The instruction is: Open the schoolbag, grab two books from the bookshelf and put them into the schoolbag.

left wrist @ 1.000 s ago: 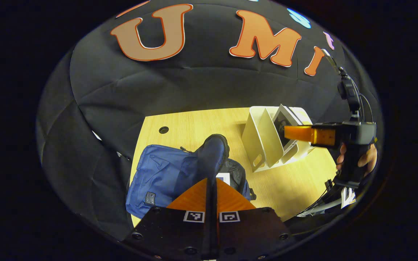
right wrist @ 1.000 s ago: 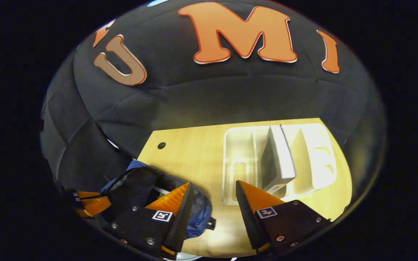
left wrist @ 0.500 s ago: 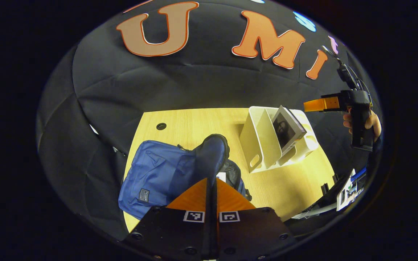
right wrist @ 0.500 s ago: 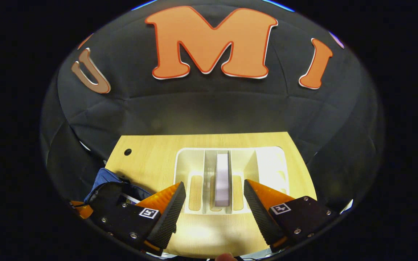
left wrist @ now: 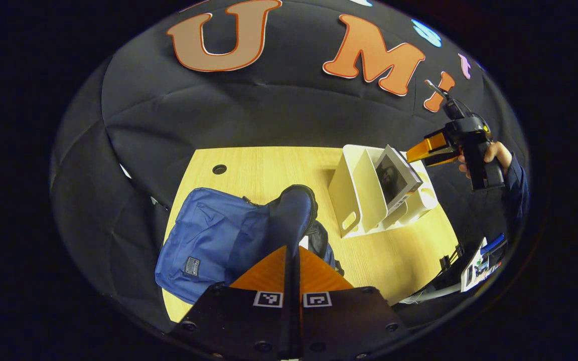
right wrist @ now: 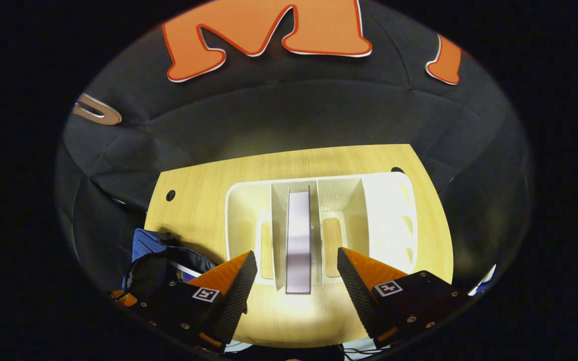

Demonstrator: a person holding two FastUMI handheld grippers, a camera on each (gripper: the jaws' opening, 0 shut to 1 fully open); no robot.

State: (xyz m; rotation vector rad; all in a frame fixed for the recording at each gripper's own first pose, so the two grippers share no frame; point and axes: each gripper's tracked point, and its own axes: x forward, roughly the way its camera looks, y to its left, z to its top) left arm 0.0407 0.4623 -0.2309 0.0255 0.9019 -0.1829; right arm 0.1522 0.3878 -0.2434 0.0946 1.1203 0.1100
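The right gripper point(right wrist: 294, 260) (fingers spread) has closed in over the book point(right wrist: 298, 235) at 12 o'clock; left gripper point(left wrist: 291, 250) still pinches the schoolbag's flap point(left wrist: 291, 215).

The book point(right wrist: 298, 235) is standing up in the bookshelf's point(right wrist: 249, 193) middle slot, with open room on both sides. The schoolbag point(left wrist: 208, 240) is sitting near the table's point(left wrist: 269, 165) left edge, leaving bare wood between.
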